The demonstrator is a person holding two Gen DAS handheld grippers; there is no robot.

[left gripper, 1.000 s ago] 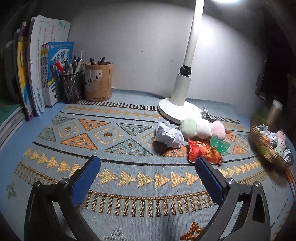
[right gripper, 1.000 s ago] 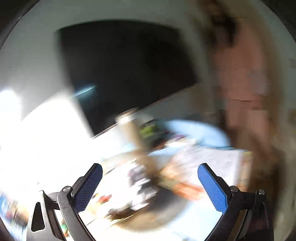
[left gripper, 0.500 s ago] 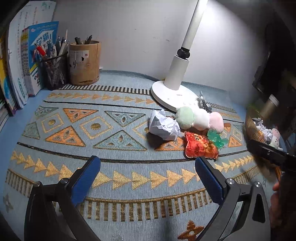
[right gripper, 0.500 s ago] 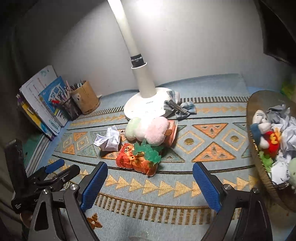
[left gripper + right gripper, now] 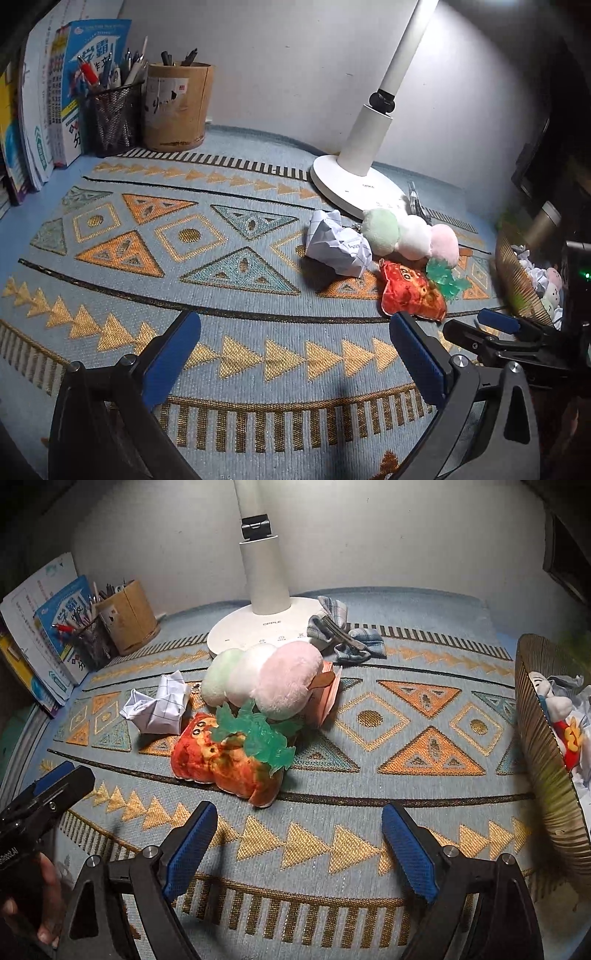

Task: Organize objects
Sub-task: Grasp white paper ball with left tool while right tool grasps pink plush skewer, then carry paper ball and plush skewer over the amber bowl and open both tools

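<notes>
A red-orange plush with a green leafy piece (image 5: 225, 760) (image 5: 412, 293) lies on the patterned mat. Behind it lie a green, white and pink plush ball stick (image 5: 262, 677) (image 5: 410, 236) and a crumpled paper ball (image 5: 157, 705) (image 5: 338, 243). My right gripper (image 5: 295, 845) is open and empty, just in front of the red plush. My left gripper (image 5: 295, 354) is open and empty, over the mat to the left of the pile. The right gripper's fingers (image 5: 496, 321) show at the right of the left wrist view.
A wicker basket (image 5: 543, 746) (image 5: 517, 280) with toys and paper stands at the right. A white lamp base (image 5: 258, 627) and a plaid hair bow (image 5: 341, 631) sit behind the pile. Pen cups (image 5: 177, 107) and books (image 5: 44, 110) stand at the back left.
The right gripper has swung down from a blurred view toward the basket side to close in front of the red plush. The left gripper has moved forward and lower over the mat.
</notes>
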